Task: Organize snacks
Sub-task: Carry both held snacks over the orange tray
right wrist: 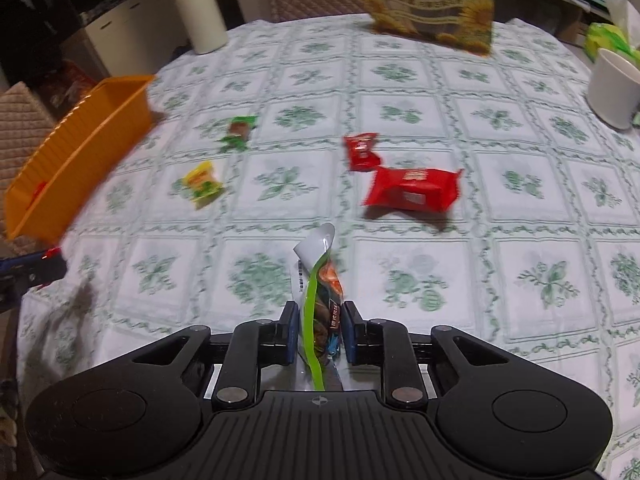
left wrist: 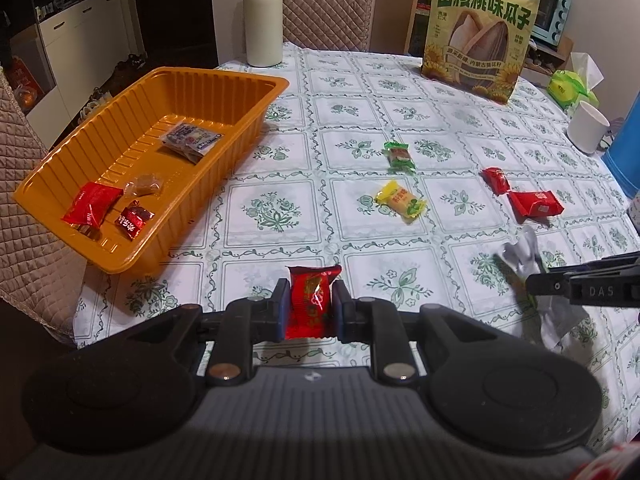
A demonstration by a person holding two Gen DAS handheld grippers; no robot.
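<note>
Two grips: left hand-held gripper point(left wrist: 310, 306) pinching red packet point(left wrist: 312, 300); right hand-held gripper point(right wrist: 320, 336) pinching green-edged packet point(right wrist: 320, 300).
Risk: thin edge-on pinch, green-edged packet slips short of orange tray point(left wrist: 256, 120).

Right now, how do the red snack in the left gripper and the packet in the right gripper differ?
The red snack is short and all red; the green-edged packet is longer, white, green and orange. The snack sits flat between the pads; the packet stands edge-on, its top curling. Both are clamped above the tablecloth.
</note>
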